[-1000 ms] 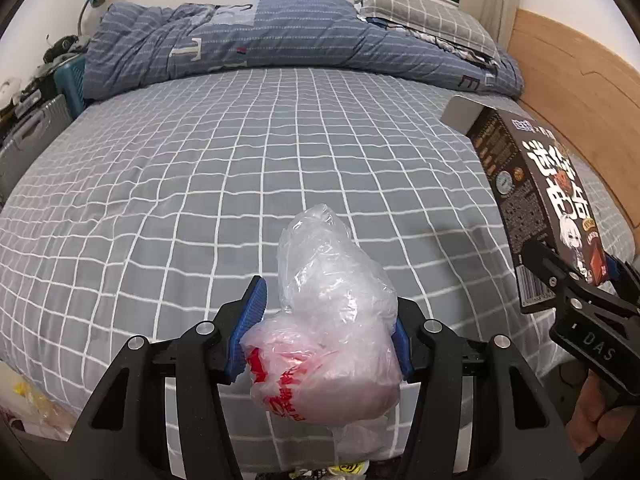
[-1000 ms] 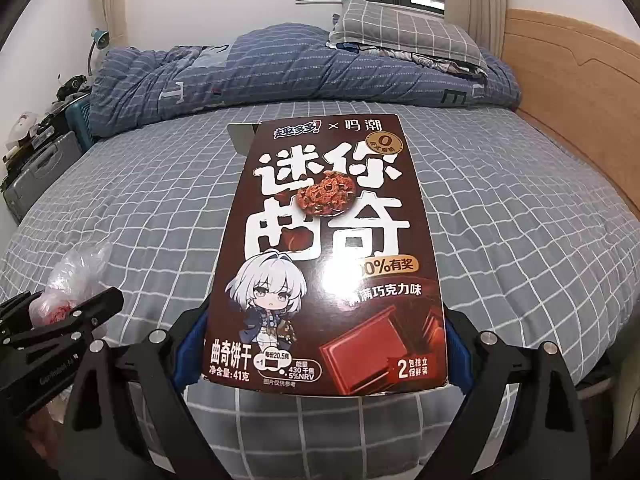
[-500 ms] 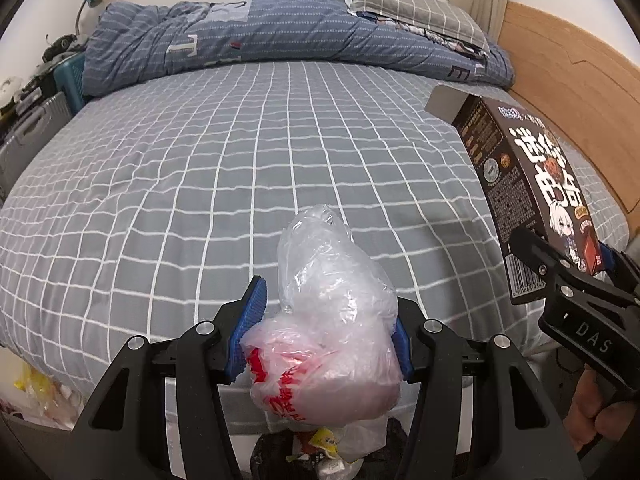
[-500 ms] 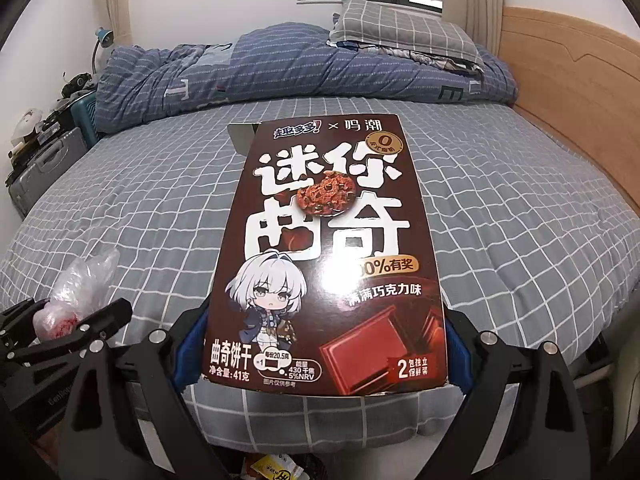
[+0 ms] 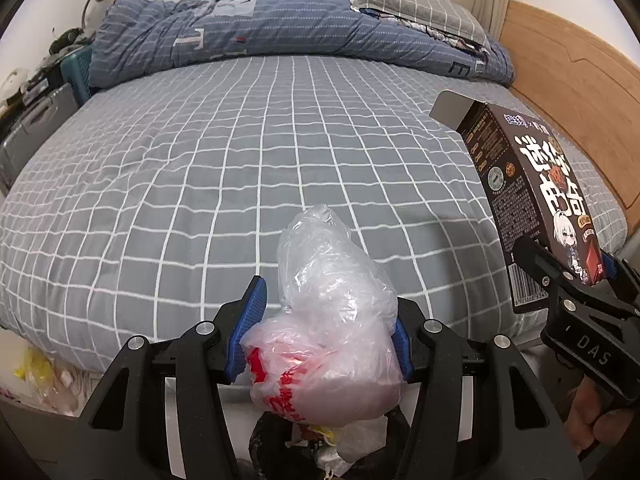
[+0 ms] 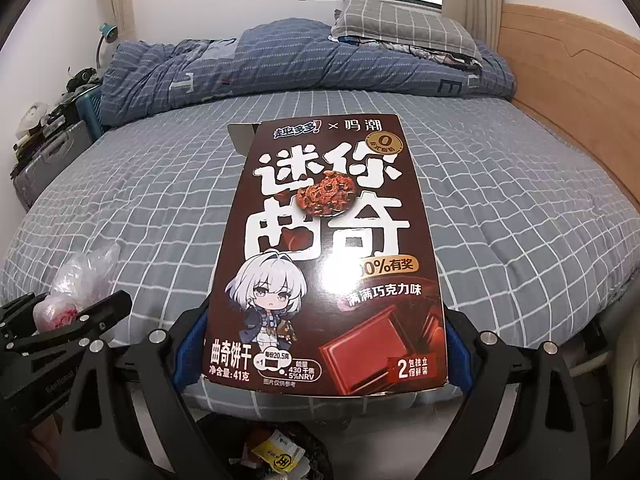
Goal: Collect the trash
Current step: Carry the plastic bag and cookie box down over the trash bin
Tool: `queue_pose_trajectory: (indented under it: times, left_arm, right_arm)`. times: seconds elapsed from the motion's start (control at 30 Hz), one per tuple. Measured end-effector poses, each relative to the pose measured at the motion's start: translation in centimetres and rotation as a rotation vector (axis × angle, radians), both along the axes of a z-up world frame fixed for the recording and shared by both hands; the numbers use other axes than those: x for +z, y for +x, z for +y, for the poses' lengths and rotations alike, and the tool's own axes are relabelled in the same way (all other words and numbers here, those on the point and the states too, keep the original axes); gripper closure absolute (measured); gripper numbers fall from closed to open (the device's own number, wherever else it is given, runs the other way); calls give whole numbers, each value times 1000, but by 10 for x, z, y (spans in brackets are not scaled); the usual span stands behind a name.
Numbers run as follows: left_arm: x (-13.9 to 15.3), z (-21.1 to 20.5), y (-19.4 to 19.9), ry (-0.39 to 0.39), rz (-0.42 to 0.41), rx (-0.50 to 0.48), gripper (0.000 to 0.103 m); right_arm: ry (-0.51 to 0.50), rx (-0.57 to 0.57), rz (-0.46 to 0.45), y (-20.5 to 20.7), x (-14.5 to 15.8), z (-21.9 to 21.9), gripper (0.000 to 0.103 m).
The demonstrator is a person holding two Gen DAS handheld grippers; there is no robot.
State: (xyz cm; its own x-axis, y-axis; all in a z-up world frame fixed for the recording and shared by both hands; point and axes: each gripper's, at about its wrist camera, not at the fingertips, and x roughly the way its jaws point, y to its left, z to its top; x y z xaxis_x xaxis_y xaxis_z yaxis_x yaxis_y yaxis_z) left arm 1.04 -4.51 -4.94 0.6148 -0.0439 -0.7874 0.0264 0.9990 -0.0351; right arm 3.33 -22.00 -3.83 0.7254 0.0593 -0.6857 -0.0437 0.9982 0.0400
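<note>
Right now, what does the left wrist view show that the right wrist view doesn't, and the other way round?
Only the left wrist view shows the left gripper clamping the crumpled plastic bag head-on, plus the cookie box's printed side panel. Only the right wrist view shows the box's full front and the right gripper shut on its lower edges. Both show bag, box, checked bed, folded duvet, and a black trash bag of wrappers below.

Crinkled translucent plastic bag [image 5: 332,320], glossy cardboard box [image 6: 328,260], soft cloth sheet [image 5: 240,152], wood headboard [image 5: 568,80]
</note>
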Motion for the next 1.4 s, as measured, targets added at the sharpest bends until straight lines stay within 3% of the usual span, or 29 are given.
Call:
queue_pose_trajectory:
  times: [0.57, 1.4]
  left_arm:
    - [-10, 1, -57, -11, 34, 22, 49]
    - [-52, 4, -130, -19, 160, 46, 49]
  right_arm:
    - [7, 4, 22, -46, -6, -7, 15]
    - [-22, 49, 147, -136, -50, 7, 15]
